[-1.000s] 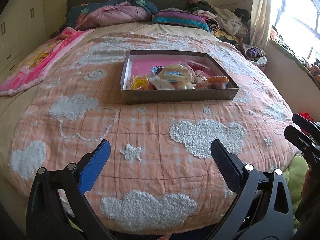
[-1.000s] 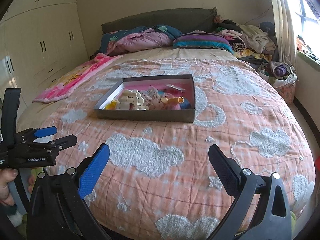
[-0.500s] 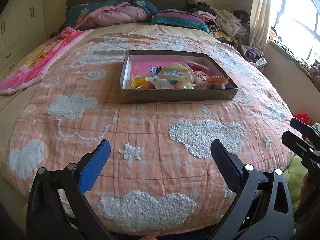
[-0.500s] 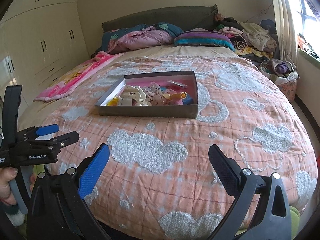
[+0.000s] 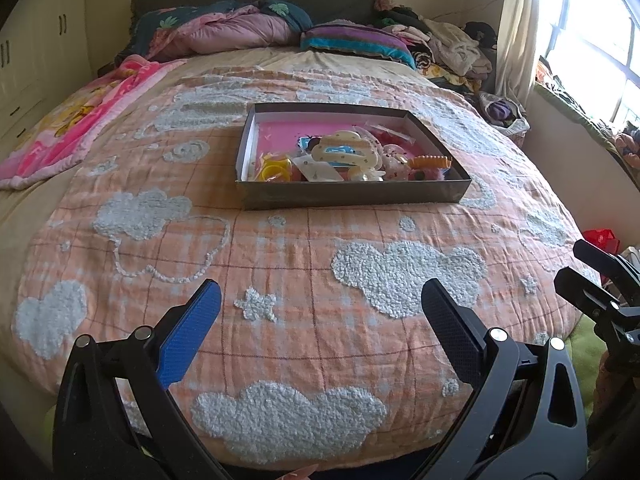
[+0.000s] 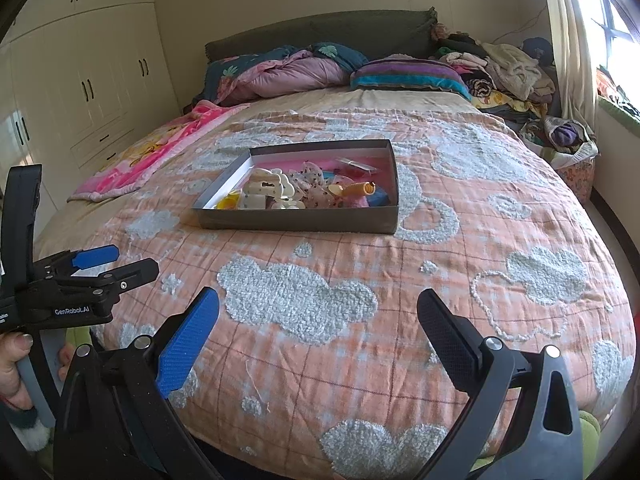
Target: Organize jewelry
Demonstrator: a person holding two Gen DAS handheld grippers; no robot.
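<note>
A shallow grey box (image 5: 352,196) with a pink floor sits in the middle of the bed; it also shows in the right wrist view (image 6: 296,222). It holds a heap of hair clips and trinkets: a cream claw clip (image 5: 346,152), a yellow piece (image 5: 274,169), an orange comb clip (image 5: 432,162). My left gripper (image 5: 320,300) is open and empty above the near edge of the bed, well short of the box. My right gripper (image 6: 318,308) is open and empty, also short of the box. Each gripper shows at the edge of the other's view.
The bed has an orange quilt (image 5: 280,264) with white clouds. A pink blanket (image 5: 68,120) lies at the left, pillows (image 5: 240,28) at the head, a clothes pile (image 5: 452,48) at the far right. A wardrobe (image 6: 88,80) stands left, a window (image 5: 592,40) right.
Both grippers have moved slightly; the box sits a little lower and nearer in both views. Both stay open and empty.
</note>
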